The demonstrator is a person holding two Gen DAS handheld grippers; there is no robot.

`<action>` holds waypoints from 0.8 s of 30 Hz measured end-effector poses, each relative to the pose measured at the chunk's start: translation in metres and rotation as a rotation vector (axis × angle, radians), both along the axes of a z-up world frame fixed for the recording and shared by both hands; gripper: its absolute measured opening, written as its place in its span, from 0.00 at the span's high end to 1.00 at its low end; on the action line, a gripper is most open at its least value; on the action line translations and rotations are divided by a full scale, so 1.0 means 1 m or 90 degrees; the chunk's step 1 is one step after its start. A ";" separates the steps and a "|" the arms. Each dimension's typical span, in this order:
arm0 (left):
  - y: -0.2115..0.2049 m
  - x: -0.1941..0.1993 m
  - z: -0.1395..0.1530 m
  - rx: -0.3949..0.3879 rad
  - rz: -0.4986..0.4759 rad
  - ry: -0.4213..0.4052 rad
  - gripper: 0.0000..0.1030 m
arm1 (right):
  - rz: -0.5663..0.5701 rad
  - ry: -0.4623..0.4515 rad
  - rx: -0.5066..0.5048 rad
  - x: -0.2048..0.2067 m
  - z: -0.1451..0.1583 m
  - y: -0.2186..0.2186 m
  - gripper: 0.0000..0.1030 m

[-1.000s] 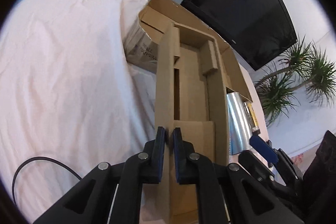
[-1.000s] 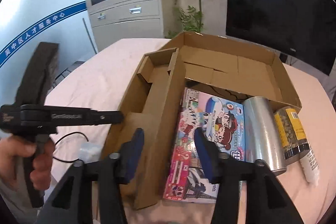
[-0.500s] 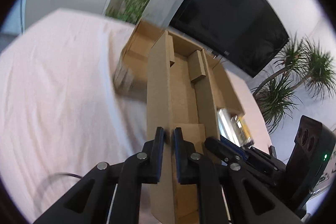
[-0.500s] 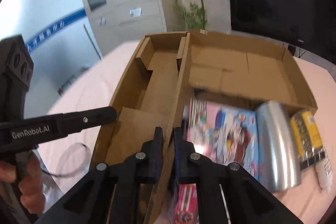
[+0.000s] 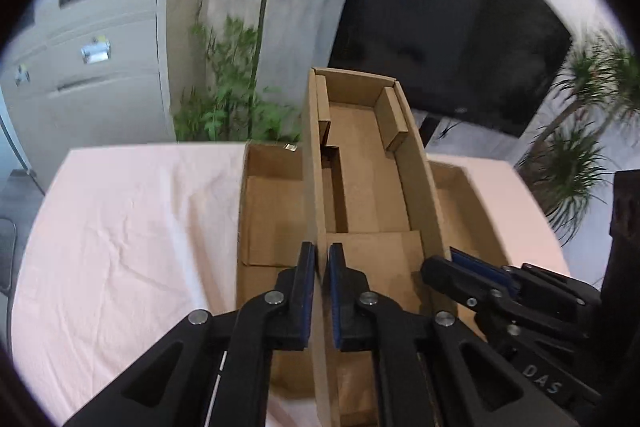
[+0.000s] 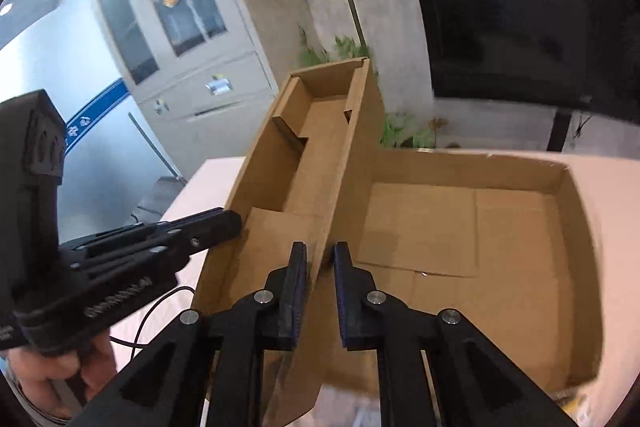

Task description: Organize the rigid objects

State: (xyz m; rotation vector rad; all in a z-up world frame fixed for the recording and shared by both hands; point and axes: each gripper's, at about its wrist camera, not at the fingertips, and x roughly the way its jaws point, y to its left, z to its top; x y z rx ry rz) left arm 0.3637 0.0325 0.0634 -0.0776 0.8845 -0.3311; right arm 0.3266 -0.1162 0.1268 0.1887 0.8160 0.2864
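Both grippers, left [image 5: 321,259] and right [image 6: 320,259], clamp opposite walls of a narrow corrugated cardboard tray [image 5: 360,187], raised above an open box [image 6: 480,235] on pink cloth [image 5: 132,227].

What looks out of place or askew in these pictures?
The narrow cardboard tray does not rest flat: the left gripper and the right gripper each pinch one of its long walls, and it hangs tilted over the open cardboard box on the pink cloth. No damage shows.
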 end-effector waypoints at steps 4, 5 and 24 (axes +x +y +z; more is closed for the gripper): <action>0.005 0.048 -0.056 0.045 0.023 0.070 0.95 | -0.001 0.092 0.012 0.077 -0.053 0.009 0.88; 0.008 0.057 -0.073 0.052 0.033 0.091 0.94 | 0.003 0.119 0.025 0.092 -0.071 0.011 0.88; 0.021 0.001 -0.109 0.170 0.046 0.069 0.34 | 0.054 0.270 0.080 0.115 -0.167 0.019 0.52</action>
